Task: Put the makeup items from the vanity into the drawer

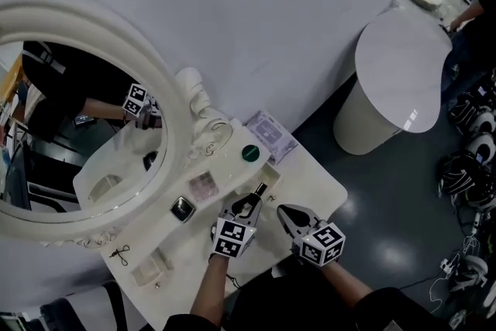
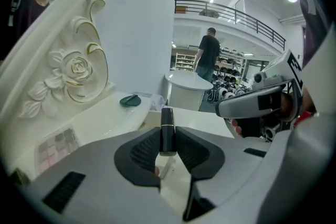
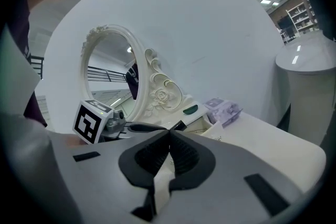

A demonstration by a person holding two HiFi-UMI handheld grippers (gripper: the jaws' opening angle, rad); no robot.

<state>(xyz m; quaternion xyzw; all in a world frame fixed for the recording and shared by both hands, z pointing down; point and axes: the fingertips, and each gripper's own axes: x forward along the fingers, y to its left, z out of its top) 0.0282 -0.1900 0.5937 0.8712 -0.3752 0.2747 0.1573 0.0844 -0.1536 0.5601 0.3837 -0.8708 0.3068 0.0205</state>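
Left gripper: you've got it clamped on the lipstick, lower middle of the head view, just over the vanity.
Right gripper: your jaws are pressed together, nothing in them.

No legible writing in any view.
The cubes on the left tongs and right tongs carry only black-and-white square code patterns, no letters or digits. The lilac box, mid-frame on the tabletop, bears print too small to read.
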